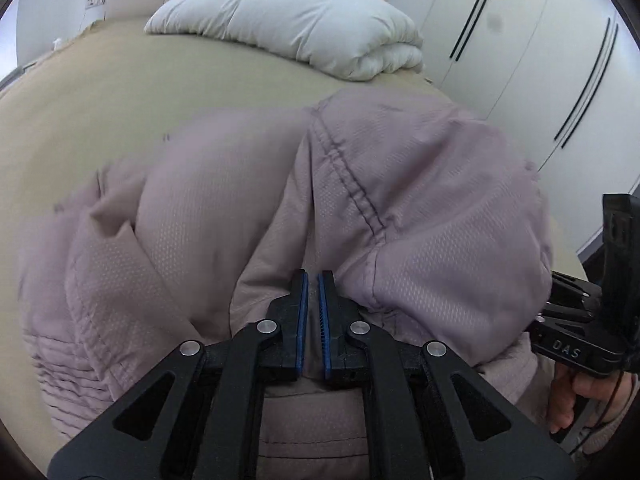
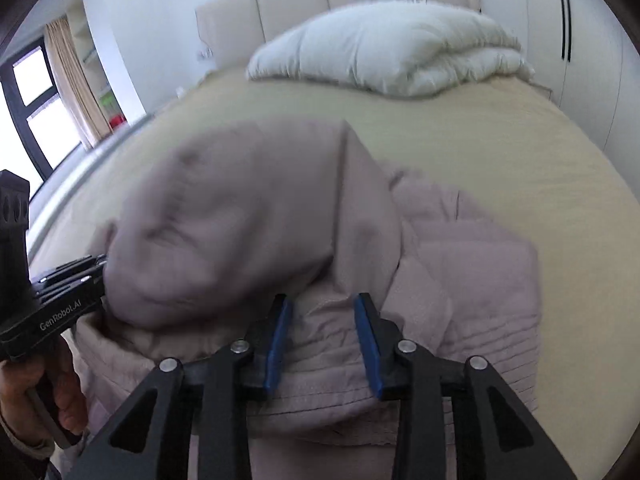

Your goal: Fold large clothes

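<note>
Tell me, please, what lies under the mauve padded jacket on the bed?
The mauve jacket lies on the tan bedsheet, which shows all round it. A folded white duvet sits farther back, apart. Whatever lies directly beneath the jacket's bulk is covered and cannot be seen.

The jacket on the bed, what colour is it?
Dusty mauve-pink jacket, plain with stitched seams; clearest in the left wrist view.

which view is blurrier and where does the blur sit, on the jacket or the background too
Right wrist view: the blurrier one, the mauve jacket smeared, the white duvet soft too, while the right hand-held gripper stays crisp. Left wrist view: the jacket's far left edge is smeared, but weave and seam near the left hand-held gripper read sharply. Both views bend the bed with fisheye curvature.
</note>
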`<state>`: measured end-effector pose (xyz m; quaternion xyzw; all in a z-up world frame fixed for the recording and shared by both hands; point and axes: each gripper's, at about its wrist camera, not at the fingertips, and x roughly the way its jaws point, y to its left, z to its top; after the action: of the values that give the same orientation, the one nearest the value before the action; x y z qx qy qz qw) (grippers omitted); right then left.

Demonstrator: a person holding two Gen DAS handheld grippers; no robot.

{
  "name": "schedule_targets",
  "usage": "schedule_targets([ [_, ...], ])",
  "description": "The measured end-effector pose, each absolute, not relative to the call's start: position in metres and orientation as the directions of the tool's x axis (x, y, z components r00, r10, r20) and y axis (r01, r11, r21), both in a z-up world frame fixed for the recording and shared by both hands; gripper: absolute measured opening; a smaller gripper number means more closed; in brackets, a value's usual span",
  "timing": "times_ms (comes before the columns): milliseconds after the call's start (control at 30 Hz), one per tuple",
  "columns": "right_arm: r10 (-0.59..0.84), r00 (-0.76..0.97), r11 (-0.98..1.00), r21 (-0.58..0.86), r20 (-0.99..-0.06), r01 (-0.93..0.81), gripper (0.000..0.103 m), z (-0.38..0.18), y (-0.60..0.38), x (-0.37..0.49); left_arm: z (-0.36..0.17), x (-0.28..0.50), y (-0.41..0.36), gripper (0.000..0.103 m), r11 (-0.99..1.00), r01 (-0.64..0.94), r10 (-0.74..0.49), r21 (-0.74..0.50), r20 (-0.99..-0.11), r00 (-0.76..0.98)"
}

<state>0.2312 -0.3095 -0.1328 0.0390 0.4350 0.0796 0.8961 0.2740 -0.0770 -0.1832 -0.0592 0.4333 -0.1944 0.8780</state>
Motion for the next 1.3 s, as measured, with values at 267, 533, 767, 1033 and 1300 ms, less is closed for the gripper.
schedule_targets([
  [267,0.217,0.761,0.975,0.175,-0.611,-0.137,0.037,-0.054,-0.319,0.223,-0.134,0.25,-0.034,0.005,0.9,0.262,-0.427,-0.347,-0.588,0.687],
  [533,0.21,0.587,0.973,0.108,-0.782,-0.204,0.038,-0.129,-0.265,0.302,-0.148,0.281,-0.013,0.005,0.894,0.178,-0.418,-0.41,-0.627,0.657],
  [767,0.204,0.629,0.978,0.126,-0.75,-0.167,0.037,-0.12,-0.267,0.29,-0.112,0.272,-0.026,0.005,0.864,0.306,-0.489,-0.401,-0.519,0.701],
  [1033,0.131,0.652,0.989,0.055,-0.747,-0.136,0.045,-0.125,-0.299,0.281,-0.179,0.301,-0.074,0.005,0.931,0.282,-0.361,-0.233,-0.703,0.612],
  [1300,0.156,0.697,0.988,0.107,-0.7,-0.113,0.046,-0.105,-0.307,0.247,-0.161,0.288,-0.058,0.005,0.924,0.27,-0.381,-0.27,-0.697,0.607],
])
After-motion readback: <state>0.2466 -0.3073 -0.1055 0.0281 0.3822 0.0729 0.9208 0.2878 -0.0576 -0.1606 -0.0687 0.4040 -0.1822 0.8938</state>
